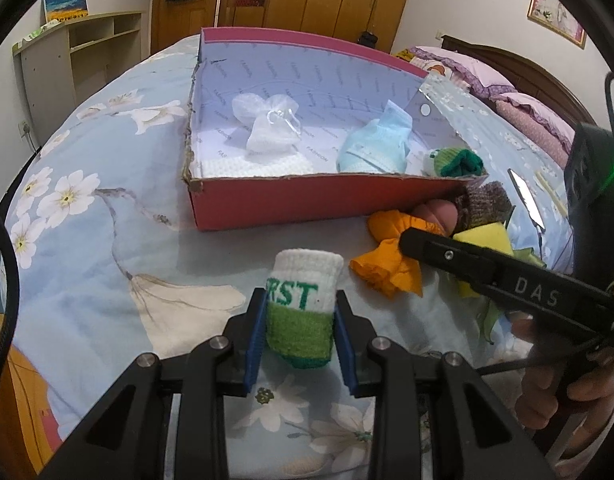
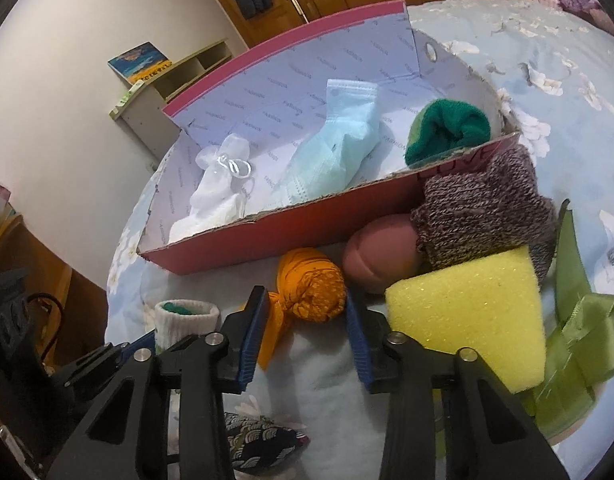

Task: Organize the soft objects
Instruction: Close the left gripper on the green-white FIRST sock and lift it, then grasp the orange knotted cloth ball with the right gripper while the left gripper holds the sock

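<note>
The left tongs pinch a green and white knitted cuff on the bed, near the red box. The right tongs stand partly open around an orange cloth bundle, pads apart from it, beside a yellow sponge.

a pouch, a mask and a sock lie in the box, a sponge before it.

The red box is matt cardboard with a rough torn rim. The yellow sponge looks porous, the green ribbon glossy satin, the grey-brown sock coarsely knitted.
</note>
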`<state>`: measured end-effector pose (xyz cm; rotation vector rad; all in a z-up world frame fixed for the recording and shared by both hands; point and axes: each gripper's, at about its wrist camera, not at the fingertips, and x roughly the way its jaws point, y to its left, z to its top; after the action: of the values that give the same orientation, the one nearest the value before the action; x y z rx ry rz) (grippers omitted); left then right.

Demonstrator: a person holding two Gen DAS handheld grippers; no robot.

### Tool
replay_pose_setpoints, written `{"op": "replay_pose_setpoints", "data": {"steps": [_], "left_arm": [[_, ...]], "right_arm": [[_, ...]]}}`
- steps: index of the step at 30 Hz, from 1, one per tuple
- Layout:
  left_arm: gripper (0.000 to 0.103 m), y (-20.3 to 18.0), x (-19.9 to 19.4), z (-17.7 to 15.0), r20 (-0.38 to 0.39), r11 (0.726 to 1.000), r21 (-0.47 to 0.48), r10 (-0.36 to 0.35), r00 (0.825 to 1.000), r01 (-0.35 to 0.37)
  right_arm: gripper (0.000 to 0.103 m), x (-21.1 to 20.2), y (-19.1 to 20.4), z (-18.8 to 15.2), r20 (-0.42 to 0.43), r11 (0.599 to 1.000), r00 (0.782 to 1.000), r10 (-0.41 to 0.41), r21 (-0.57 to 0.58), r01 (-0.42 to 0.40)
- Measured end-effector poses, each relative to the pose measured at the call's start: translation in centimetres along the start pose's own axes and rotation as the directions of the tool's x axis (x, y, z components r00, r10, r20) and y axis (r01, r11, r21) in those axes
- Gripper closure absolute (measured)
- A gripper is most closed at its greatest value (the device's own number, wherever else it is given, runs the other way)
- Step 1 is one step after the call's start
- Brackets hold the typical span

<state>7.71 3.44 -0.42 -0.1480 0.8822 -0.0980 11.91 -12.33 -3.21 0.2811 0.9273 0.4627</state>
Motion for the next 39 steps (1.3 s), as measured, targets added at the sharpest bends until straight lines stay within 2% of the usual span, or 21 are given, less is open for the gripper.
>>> {"op": "replay_pose_setpoints", "data": {"steps": [1,7,24,39], "left_arm": [[0.070,0.0,0.0,0.0,0.000,1.000,-0.001,0.001,1.000,-0.001],[0.070,0.0,-0.4,0.0,0.004,1.000,-0.001,0.010,1.000,-0.010],[0.070,-0.7,-2.7,0.5,0.043,1.000,0.004,0.014,0.999,-0.014],[0.070,-1.6,-3.6,1.9,0.061,1.000,0.008,0.004,0.998,-0.005]], "right_arm": [[0.075,-0.1,0.0,-0.1,0.006,1.000,1.000,-0.004,-0.007,0.004],[0.076,-1.1,0.2,-0.3,0.037,0.999,0.999,-0.012,-0.032,0.013],[0.076,-4.5,0.6,-1.1,0.092,0.997,0.995,0.045,-0.068,-0.039],[0.076,-6.5,0.3,-0.3,0.132,0.994,0.990,0.049,-0.100,-0.036]]}}
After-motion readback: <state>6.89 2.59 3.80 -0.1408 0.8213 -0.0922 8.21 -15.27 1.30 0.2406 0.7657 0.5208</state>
